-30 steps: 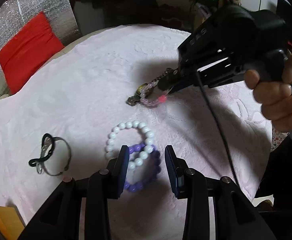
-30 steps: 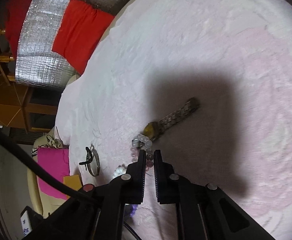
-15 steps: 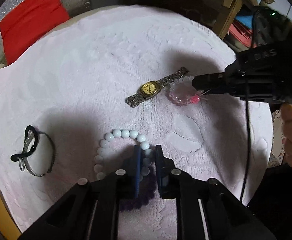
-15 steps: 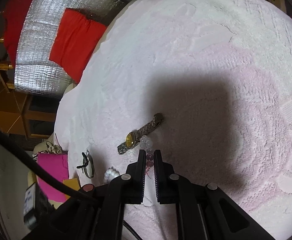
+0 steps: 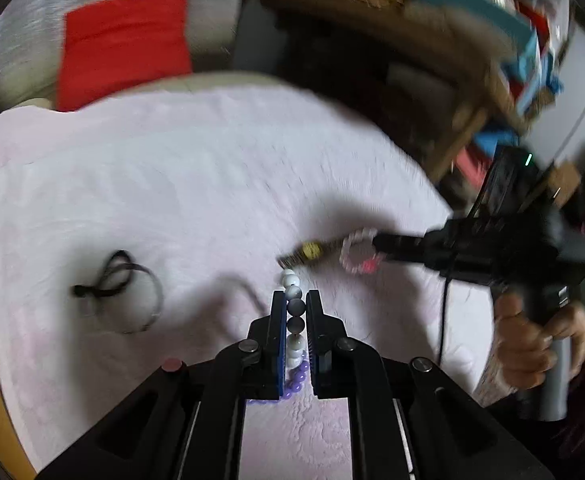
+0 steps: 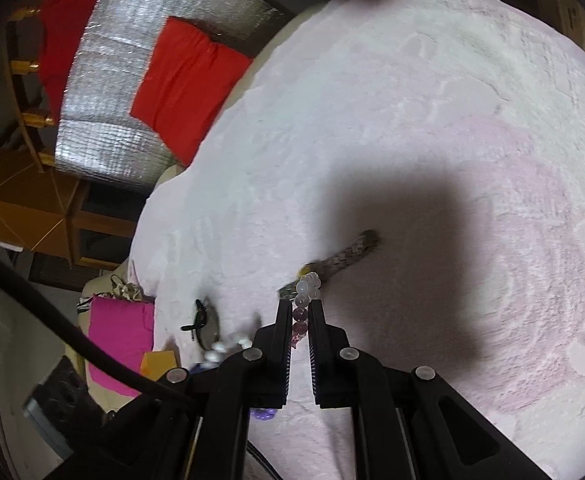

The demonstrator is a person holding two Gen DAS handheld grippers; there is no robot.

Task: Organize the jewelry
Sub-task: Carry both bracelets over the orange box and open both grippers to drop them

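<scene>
The left claw [image 5: 295, 300] was clamped on the white bracelet [image 5: 293, 312], its beads strung straight ahead between the fingers. The right claw [image 6: 300, 312] pinched the pink bracelet [image 6: 303, 304], likewise running forward; the watch [image 6: 338, 261] lay just beyond.

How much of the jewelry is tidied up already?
Nothing looks put away yet. In hand: the left gripper is shut on the white bead bracelet, and the right gripper is shut on the pink bead bracelet. Left to do: the watch, the black-and-wire bangle and the purple bracelet lie on the pink cloth. No box or tray is visible.
</scene>
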